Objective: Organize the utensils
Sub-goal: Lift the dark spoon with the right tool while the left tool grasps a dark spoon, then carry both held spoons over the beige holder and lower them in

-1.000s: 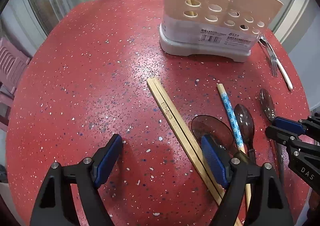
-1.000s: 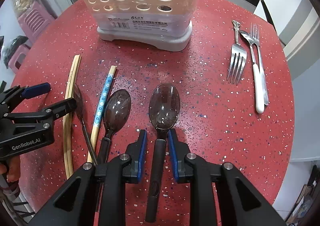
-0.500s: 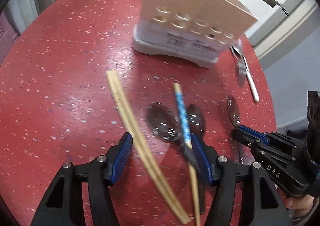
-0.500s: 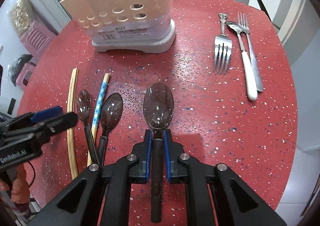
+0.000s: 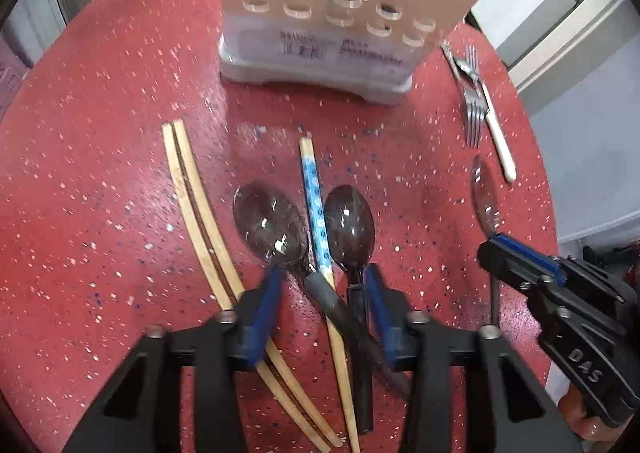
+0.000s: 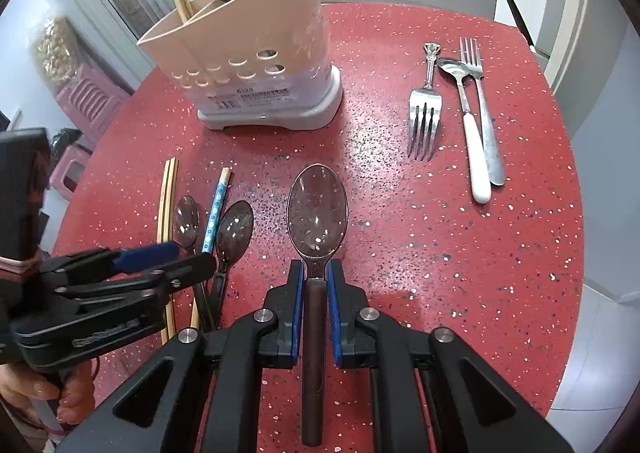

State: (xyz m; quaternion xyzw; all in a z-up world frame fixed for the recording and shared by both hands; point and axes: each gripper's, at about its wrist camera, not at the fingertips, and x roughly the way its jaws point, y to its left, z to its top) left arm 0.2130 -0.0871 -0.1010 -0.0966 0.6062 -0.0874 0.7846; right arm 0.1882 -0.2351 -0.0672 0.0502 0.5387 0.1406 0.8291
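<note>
In the left wrist view my left gripper [image 5: 322,285] points down at the red table [image 5: 100,173]. Its jaws are closing around the handles of two dark spoons [image 5: 272,225] [image 5: 350,227] and a blue-patterned chopstick [image 5: 316,205]; a gap still shows beside the left pad. My right gripper [image 6: 316,273] is shut on the handle of a third dark spoon [image 6: 317,213], bowl pointing away from me. It also shows at the right of the left view, as the right gripper [image 5: 520,265]. The beige utensil holder [image 6: 248,53] stands behind, with chopsticks and a dark spoon in it.
A pair of plain wooden chopsticks [image 5: 192,205] lies left of the spoons. Two forks [image 6: 424,113] and a white-handled spoon [image 6: 474,141] lie at the right of the table. A hand holds the left gripper [image 6: 168,257] at the lower left. Pink stools stand beyond the table's edge.
My left gripper has shifted off the wooden chopsticks onto the two spoons and the patterned chopstick, and its jaws have narrowed. My right gripper has shut on the third spoon's handle.
</note>
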